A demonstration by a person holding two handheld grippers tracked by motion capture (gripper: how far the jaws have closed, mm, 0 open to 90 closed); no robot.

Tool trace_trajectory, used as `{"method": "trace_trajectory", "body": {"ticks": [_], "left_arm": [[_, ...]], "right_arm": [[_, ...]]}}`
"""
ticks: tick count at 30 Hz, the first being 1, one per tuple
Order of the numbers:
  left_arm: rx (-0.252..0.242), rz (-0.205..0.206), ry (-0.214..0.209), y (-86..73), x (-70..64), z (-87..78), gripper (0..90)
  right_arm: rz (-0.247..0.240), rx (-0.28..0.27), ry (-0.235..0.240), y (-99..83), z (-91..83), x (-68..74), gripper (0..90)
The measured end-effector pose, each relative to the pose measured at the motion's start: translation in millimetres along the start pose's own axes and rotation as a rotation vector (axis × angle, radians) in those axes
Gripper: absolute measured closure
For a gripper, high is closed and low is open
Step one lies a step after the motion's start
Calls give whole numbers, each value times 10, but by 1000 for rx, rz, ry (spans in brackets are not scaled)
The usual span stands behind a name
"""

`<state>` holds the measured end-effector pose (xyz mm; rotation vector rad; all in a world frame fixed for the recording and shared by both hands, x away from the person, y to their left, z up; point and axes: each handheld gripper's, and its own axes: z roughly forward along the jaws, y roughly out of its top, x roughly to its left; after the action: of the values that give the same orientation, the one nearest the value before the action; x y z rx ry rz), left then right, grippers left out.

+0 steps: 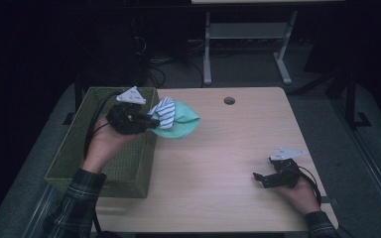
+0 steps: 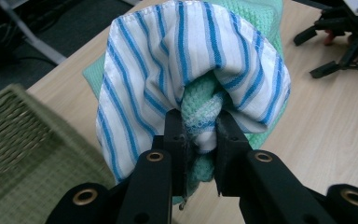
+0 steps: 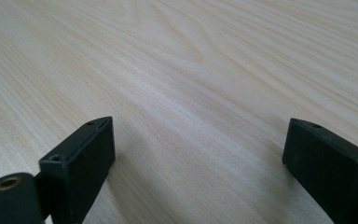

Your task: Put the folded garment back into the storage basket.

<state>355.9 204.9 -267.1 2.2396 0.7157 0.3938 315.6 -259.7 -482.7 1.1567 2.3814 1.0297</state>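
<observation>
Clamping blue-striped white cloth [image 2: 168,60] and mint-green waffle-weave cloth [image 2: 203,114], left hand-held gripper [image 2: 200,140] holds both just beside green woven basket [image 1: 74,148]. Right hand-held gripper [image 3: 198,154] wide open, empty, well apart from basket.

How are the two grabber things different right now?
The left gripper is shut on cloths, a striped cloth and a green cloth; the right gripper is open and holds nothing. The left gripper is lifted beside the green basket; the right gripper sits low over the bare table. Both are black with two jaws, and a hand holds each.
</observation>
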Motion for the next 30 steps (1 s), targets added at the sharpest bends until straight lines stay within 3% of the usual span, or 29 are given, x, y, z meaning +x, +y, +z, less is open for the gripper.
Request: {"method": "trace_trajectory", "body": {"ticks": [15, 24, 30], "left_arm": [[3, -108, 141, -339, 364, -377, 773], [19, -174, 212, -545, 505, -472, 772], [42, -217, 238, -690, 586, -447, 772]], "right_arm": [[4, 1, -4, 0, 0, -2, 87], [3, 1, -5, 0, 0, -3, 87], [2, 1, -5, 0, 0, -3, 87]]}}
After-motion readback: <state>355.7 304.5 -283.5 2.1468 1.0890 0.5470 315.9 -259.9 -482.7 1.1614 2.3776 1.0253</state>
